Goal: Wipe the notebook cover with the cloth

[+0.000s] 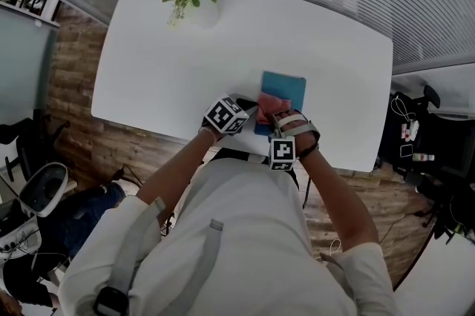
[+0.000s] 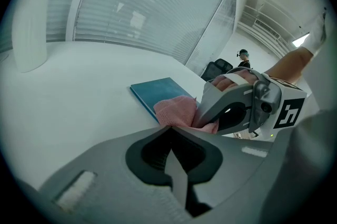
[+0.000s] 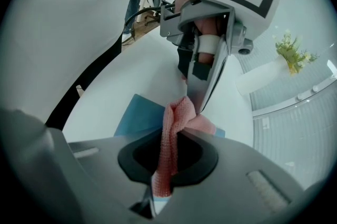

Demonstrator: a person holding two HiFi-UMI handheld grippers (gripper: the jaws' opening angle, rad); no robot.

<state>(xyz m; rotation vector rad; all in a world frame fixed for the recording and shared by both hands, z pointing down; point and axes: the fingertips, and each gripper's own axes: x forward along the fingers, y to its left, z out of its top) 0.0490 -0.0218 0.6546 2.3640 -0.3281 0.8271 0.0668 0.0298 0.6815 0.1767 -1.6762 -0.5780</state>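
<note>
A closed notebook with a plain blue cover is laid flat on the white table, near its front edge. A pink, knit-textured cloth is bunched on the notebook's near end. One fold is pinched between the right gripper's jaws, and a raised peak appears to be nipped by the left gripper.

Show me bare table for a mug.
Bare: the left half of the table, between the vase and the near edge, and the far right corner beyond the notebook. Crowded: near right, where left gripper and right gripper hold the cloth.
</note>
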